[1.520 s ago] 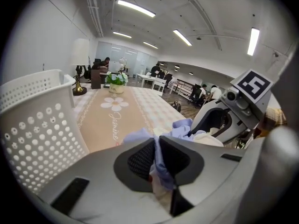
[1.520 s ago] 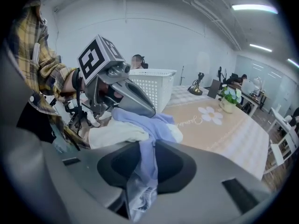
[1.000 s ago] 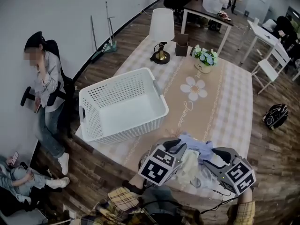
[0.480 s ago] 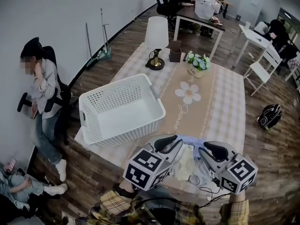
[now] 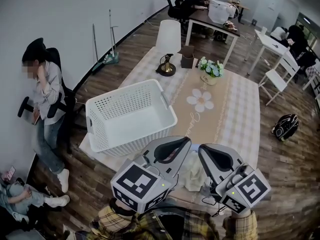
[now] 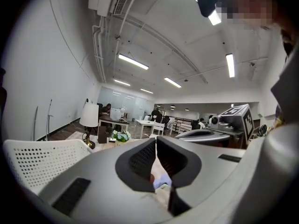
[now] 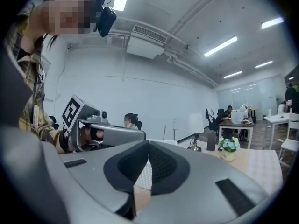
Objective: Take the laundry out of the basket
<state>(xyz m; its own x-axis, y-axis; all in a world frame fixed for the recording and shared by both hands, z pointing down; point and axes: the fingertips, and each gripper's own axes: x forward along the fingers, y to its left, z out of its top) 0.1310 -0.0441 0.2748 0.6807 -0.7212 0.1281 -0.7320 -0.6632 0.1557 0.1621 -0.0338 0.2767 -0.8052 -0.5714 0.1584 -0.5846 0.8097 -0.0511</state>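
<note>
The white laundry basket (image 5: 131,118) stands empty on the table's left side; its perforated wall (image 6: 32,160) also shows in the left gripper view. A pile of pale laundry (image 5: 192,173) lies on the table near the front edge, mostly hidden under my raised grippers. My left gripper (image 5: 186,141) hangs above the pile. Its jaws have just been closing and now meet with nothing between them (image 6: 156,146); pale blue cloth (image 6: 162,181) shows far below. My right gripper (image 5: 202,149) is beside it, jaws just closed and shut on nothing (image 7: 148,148).
At the table's far end stand a white lamp (image 5: 167,36), a brown box (image 5: 187,60) and a flower vase (image 5: 211,69). A person (image 5: 42,91) sits by the left wall. White chairs (image 5: 277,79) and a black bag (image 5: 285,127) are on the right.
Both grippers have risen from the laundry pile toward the camera and closed their jaws. The laundry stays on the table. The basket has not moved.
</note>
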